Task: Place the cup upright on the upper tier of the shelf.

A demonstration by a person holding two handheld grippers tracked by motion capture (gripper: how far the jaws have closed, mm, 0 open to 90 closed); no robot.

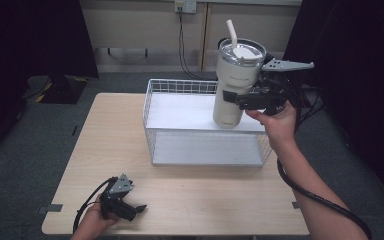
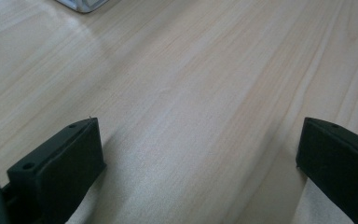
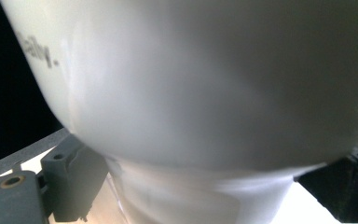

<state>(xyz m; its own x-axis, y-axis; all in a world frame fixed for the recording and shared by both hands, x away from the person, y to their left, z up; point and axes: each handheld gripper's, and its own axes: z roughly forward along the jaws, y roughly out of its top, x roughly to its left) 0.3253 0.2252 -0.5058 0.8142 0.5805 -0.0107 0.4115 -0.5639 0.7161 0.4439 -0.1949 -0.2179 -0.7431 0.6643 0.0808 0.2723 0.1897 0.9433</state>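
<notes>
Down at the near edge of the table [image 1: 190, 210], the left claw [image 1: 139, 209] rests on the wood with its jaws wide apart and nothing between them. Only bare wood lies in front of it.

Far across from it, the right claw [image 1: 235, 98] squeezes the big cream cup [image 1: 232, 85] around its middle, one jaw on each side. The cup has a lid and a straw [image 1: 232, 34] sticking up above the claw. Below the claw, the cup's bottom hangs over the back part of the white wire basket [image 1: 152, 107]. I cannot tell if it touches the basket floor yet.

That cup looks tall, smooth and heavy on top. I think it could slip down through the jaws, or tip over if the claw lets go too soon. Its bottom could also bump the wire side just behind the claw and knock the cup crooked.
</notes>
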